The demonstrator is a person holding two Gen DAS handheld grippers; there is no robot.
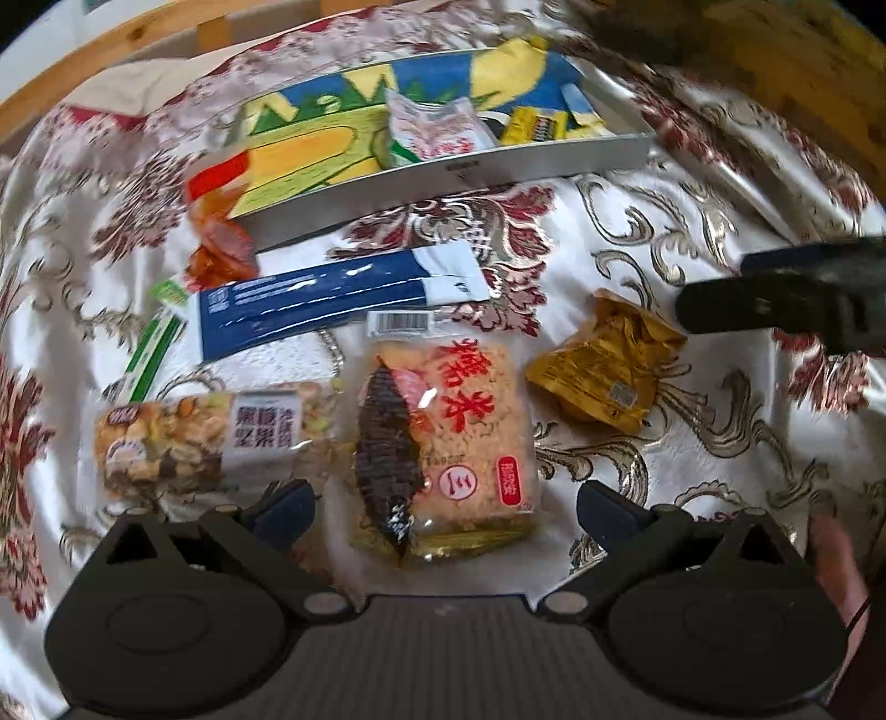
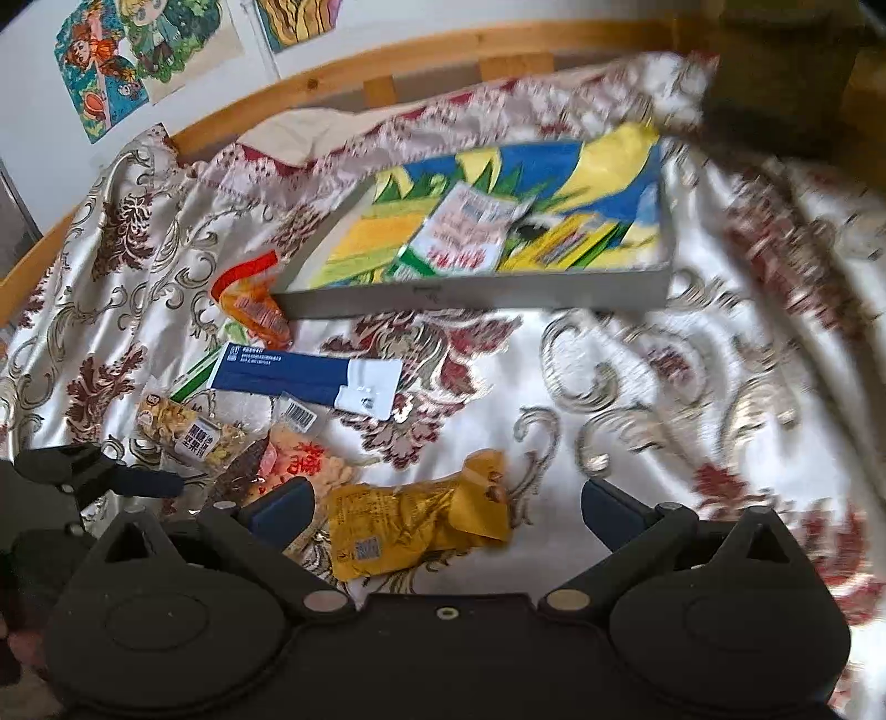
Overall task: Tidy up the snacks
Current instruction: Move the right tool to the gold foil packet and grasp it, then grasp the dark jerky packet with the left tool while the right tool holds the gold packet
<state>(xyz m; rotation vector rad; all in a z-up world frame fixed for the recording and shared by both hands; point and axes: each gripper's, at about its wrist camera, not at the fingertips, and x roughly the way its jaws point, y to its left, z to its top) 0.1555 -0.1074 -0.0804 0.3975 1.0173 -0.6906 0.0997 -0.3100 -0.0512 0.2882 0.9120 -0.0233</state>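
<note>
- The left gripper (image 1: 446, 512) is spread wide and holds nothing; it hovers above the rice cake (image 1: 446, 443), which lies flat on the cloth (image 1: 637, 232) between the 2 fingers.
- The right gripper (image 2: 448, 509) is also spread wide and empty; the gold packet (image 2: 410, 526) lies on the cloth (image 2: 581, 387) between its fingers, nearer the left one.
- In the left view, the right gripper (image 1: 786, 299) enters from the right edge, just beside the gold packet (image 1: 609, 371).
- In the right view, the left gripper (image 2: 138, 482) shows at the left edge, over the rice cake (image 2: 299, 459).
- The nut bar (image 1: 210, 437) lies just left of the rice cake; contact between them cannot be confirmed.
- The blue pack (image 1: 332, 299) lies behind the rice cake, its white end toward the right.
- A green stick pack (image 1: 155, 338) lies at the left end of the blue pack.
- The orange packet (image 1: 221, 232) rests against the left front corner of the tray (image 1: 443, 180).
- The tray sits at the far side of the cloth and has a grey wall and a printed blue, yellow and green floor.
- Inside the tray lie 1 white pouch (image 1: 434, 130) and 1 yellow packet (image 1: 534, 124), just beside each other.
- A wooden rail (image 2: 387, 50) runs behind the cloth, with posters (image 2: 127, 55) on the wall.
</note>
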